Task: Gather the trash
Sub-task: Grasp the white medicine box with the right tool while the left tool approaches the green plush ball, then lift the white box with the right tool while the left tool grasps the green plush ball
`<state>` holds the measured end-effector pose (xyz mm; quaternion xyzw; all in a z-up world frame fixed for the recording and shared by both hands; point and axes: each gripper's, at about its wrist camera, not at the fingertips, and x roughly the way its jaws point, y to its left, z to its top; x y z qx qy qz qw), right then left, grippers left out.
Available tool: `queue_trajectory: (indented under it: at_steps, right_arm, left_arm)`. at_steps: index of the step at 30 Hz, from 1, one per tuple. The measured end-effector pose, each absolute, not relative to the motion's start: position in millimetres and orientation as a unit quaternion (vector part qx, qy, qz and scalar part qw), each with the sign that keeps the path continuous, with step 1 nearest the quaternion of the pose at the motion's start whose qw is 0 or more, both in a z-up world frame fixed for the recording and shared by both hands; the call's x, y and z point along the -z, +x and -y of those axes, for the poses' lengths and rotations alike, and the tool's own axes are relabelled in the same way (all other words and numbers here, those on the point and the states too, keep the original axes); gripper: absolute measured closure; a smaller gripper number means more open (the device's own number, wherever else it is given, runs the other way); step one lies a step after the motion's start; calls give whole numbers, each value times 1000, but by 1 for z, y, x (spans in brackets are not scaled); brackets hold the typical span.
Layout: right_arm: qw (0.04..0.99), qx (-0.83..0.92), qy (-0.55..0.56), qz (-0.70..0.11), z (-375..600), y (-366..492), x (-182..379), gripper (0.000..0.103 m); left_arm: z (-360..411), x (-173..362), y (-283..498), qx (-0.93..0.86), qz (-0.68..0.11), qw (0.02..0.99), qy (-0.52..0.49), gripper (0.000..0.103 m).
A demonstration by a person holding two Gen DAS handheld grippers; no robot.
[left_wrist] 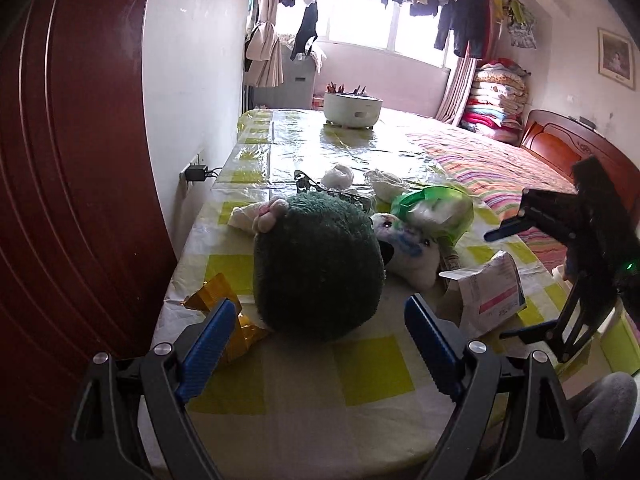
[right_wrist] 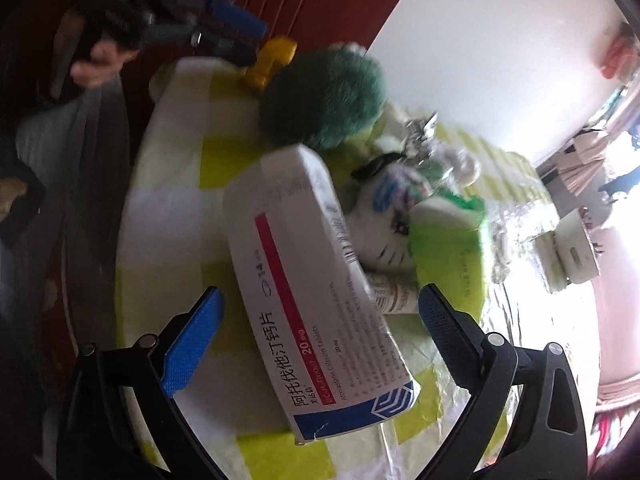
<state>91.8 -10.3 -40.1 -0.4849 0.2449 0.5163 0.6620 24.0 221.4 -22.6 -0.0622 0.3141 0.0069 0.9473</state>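
Near the front edge of the table (left_wrist: pixel 304 376), which has a yellow-and-white checked cover under clear plastic, the left tool (left_wrist: pixel 316 320) hangs with its blue jaws wide apart and nothing between them. Just beyond its tips lies a round dark green plush toy (left_wrist: pixel 316 264), and beside the left jaw, toward the table's left edge, is a crumpled yellow wrapper (left_wrist: pixel 224 300).

At the right side of the table the right tool (right_wrist: pixel 320 312) points down, also with jaws wide. Between them lies a white medicine box (right_wrist: pixel 320 308) with a red stripe and a blue end; the pads do not press on it. It rests on the table near the right front corner.

Behind the box are a small white plush toy (left_wrist: pixel 412 256) and a green plastic bag (left_wrist: pixel 436 208) with white stuffing inside. Farther back lie crumpled white tissues (left_wrist: pixel 338 176). At the far edge stands a white pot (left_wrist: pixel 352 110).
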Motion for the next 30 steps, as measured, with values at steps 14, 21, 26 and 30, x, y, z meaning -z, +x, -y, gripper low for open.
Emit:
queue_trajectory:
  at_steps: [14, 21, 26, 30]
  right_arm:
    - [746, -521, -320, -264, 37, 95, 27, 44]
    - [831, -502, -130, -201, 106, 57, 3, 44]
    - [845, -498, -66, -184, 126, 57, -4, 44]
    - [849, -494, -44, -184, 142, 50, -4, 44]
  left_arm:
    - [-242, 26, 60, -17, -338, 935, -103, 19]
    - [-236, 40, 90, 16, -398, 910, -117, 19]
    - [-213, 44, 100, 8, -411, 907, -87, 18]
    - [-202, 45, 107, -5, -410, 909, -66, 18]
